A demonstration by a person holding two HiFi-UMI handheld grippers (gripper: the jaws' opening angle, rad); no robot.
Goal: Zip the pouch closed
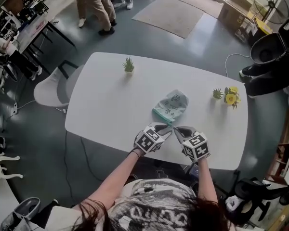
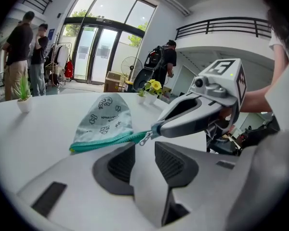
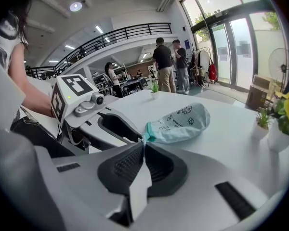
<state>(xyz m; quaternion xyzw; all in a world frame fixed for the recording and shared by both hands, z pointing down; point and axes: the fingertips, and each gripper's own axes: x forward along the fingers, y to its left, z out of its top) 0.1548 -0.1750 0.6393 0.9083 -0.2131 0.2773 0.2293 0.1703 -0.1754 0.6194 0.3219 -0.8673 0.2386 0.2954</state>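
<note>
A pale green printed pouch (image 1: 171, 105) with a teal zipper edge (image 2: 106, 141) lies on the white table (image 1: 106, 100), near its front edge. My right gripper (image 1: 178, 130) is shut on the near end of the zipper (image 3: 145, 137), and the small metal pull (image 2: 145, 138) dangles just below its tips. My left gripper (image 1: 166, 129) sits close beside it on the left. Its jaws stand open (image 2: 144, 150) just under the pull, with nothing between the pads. The zipper looks drawn along the whole edge.
A small green plant (image 1: 128, 65) stands at the table's far side. A yellow flower pot (image 1: 230, 98) and a tiny plant (image 1: 217, 94) stand at the right. A white chair (image 1: 49, 89) is at the left end. People stand beyond the table.
</note>
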